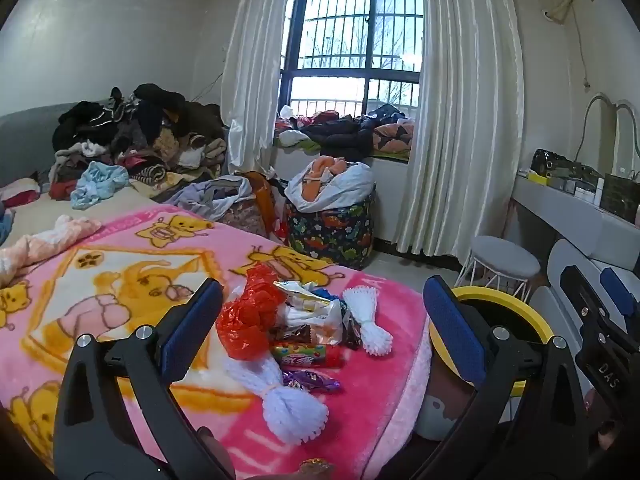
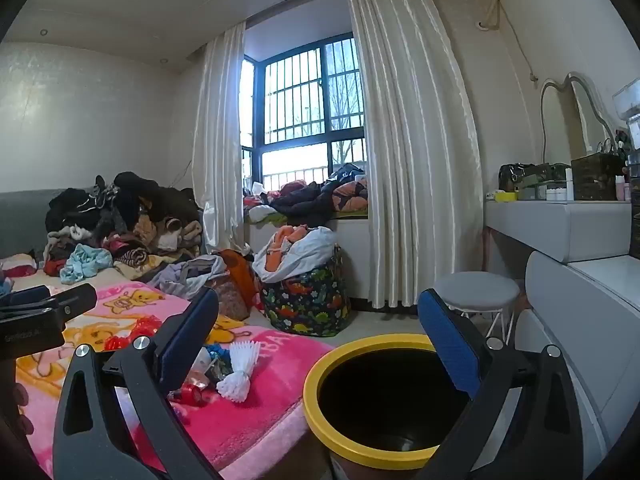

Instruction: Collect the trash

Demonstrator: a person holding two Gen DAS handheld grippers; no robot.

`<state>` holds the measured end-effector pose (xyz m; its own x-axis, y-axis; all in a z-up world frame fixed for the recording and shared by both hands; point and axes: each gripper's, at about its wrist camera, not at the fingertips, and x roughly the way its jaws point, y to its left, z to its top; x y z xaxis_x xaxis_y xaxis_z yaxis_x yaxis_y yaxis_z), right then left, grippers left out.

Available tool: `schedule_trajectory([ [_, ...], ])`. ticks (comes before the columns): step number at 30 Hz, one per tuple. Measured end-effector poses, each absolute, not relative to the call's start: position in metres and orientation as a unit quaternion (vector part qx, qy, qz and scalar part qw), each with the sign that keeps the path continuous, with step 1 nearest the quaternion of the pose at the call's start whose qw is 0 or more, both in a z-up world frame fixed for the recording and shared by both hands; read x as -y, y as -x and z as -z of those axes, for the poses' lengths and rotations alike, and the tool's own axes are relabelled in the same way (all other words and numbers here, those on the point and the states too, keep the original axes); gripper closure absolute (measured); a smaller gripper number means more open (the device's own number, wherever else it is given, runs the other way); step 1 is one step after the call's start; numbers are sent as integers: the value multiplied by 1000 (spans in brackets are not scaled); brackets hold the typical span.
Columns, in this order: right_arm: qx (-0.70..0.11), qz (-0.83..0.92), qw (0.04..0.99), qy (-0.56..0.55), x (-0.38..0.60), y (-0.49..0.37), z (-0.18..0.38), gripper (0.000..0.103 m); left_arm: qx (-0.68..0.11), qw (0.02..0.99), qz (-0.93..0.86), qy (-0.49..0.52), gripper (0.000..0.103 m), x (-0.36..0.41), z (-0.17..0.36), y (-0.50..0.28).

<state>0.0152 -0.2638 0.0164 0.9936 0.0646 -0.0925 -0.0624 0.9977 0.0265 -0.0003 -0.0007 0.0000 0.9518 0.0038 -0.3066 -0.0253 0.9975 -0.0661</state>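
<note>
Sitting beside blanket's (image 2: 256, 420) corner, yellow-rimmed bin (image 2: 372, 456) looks empty; left gripper (image 1: 320, 328) and right gripper (image 2: 320, 344) both spread, holding nothing.

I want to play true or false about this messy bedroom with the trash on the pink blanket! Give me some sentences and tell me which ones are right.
1. Both pairs of tongs, the left tongs and the right tongs, are wide open and hold nothing. True.
2. The trash bin has a green rim. False: its rim is yellow.
3. The wrappers lie in a pile on the pink blanket. True.
4. The red crinkly plastic is already inside the bin. False: it lies on the blanket with the other trash.
5. The round stool stands on the bed. False: it stands on the floor by the white dresser.
</note>
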Motion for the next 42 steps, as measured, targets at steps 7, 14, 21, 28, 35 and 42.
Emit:
schedule_trajectory([
  [7,-40,-33,999,-4,262,-13,-17,6,-153,987,-9,47,10,-1,0,0],
  [14,-41,-33,999,-8,263,-13,-18,6,-150,987,-7,50,10,-1,-9,2],
  [21,-44,-34,998,-15,263,-12,-21,6,-147,988,-6,49,10,3,-9,3],
  [28,-42,-34,998,-15,266,-12,-21,6,-146,988,-6,51,10,4,-9,4],
  [35,-42,-31,998,-20,269,-12,-20,6,-146,988,-2,53,10,8,-9,4],
  [42,-42,-28,999,-20,269,-12,-17,6,-144,988,-3,54,10,8,-8,4],
])
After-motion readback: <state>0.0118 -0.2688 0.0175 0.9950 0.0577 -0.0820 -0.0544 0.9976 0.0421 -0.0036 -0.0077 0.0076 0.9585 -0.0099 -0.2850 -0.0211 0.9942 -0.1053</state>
